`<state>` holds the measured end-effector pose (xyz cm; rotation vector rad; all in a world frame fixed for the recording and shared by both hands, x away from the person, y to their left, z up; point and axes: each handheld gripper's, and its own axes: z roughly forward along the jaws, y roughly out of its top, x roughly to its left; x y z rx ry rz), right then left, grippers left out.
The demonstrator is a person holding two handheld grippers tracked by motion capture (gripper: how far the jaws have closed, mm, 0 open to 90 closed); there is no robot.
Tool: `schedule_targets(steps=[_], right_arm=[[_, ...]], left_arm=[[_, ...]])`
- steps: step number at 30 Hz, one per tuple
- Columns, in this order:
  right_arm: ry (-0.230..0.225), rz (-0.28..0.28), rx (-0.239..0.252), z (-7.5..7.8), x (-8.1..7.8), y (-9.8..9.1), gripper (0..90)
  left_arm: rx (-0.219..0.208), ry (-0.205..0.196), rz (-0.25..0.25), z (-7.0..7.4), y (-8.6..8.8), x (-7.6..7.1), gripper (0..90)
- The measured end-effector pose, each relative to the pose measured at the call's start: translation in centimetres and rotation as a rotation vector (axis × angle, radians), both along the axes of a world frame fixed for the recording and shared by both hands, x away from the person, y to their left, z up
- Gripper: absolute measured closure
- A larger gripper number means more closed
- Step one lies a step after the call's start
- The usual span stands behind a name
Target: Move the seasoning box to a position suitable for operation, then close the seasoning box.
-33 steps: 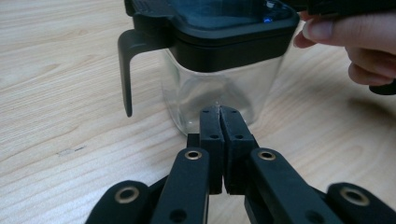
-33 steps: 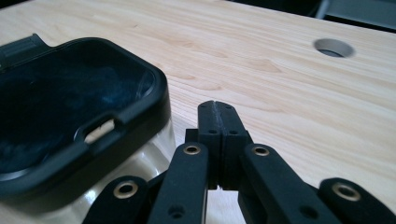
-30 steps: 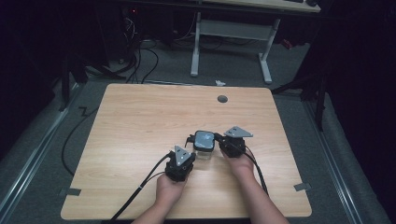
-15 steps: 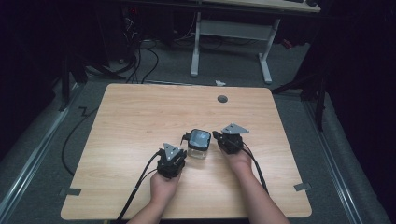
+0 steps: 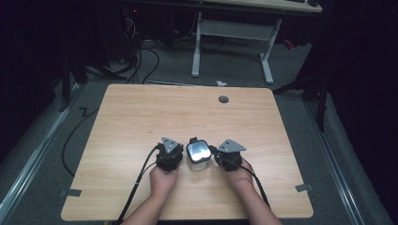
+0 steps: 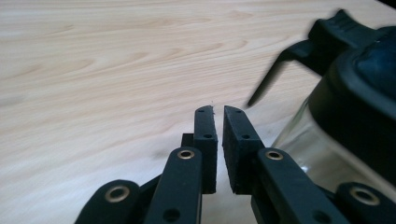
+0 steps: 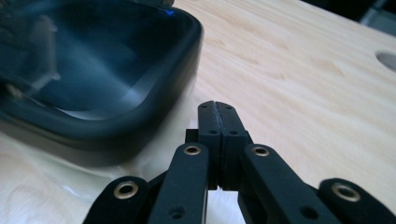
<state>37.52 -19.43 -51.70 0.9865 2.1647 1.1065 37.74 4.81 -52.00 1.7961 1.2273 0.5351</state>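
A clear glass container with a black-rimmed lid [image 5: 198, 151] stands upright on the wooden table [image 5: 141, 112], near the person's edge and about midway across. Its lid has a glossy pane that catches the light in the high view; in the left gripper view a black latch or handle [image 6: 280, 74] juts from the lid's edge, though its exact kind is hard to tell.

The left gripper [image 5: 169, 157] sits just beside the container on one flank, the right gripper [image 5: 228, 157] just beside it on the other. In the left gripper view the jaws stand nearly together with a thin gap between them and nothing in it; the container's glass wall [image 6: 308, 144] is close at their side. In the right gripper view the right gripper's jaws are pressed flat together, empty, with the lid's rim [image 7: 116, 121] next to them.

Neither tool grips the container, so the work on it looks either barely begun or just finished; the lid appears seated on the glass. Whether it is latched cannot be told. Farther out lies bare tabletop, with a round cable hole [image 5: 223, 99] near the far edge.
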Motion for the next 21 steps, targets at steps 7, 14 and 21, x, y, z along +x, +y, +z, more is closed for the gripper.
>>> schedule_targets(steps=[7,14,21], right_arm=[[0.023,-0.1,0.061,-0.2,-3.6,-1.9,86.9],[0.038,-0.261,0.057,0.0,-6.4,-7.3,55.2],[0.043,-0.341,0.079,0.1,-7.3,-9.9,39.2]], left_arm=[[0.029,-0.043,-0.033,0.6,2.7,-3.6,76.3],[0.087,0.016,-0.036,-0.3,8.3,-3.8,54.1],[0.064,-0.006,-0.009,-0.1,10.9,-5.3,45.2]])
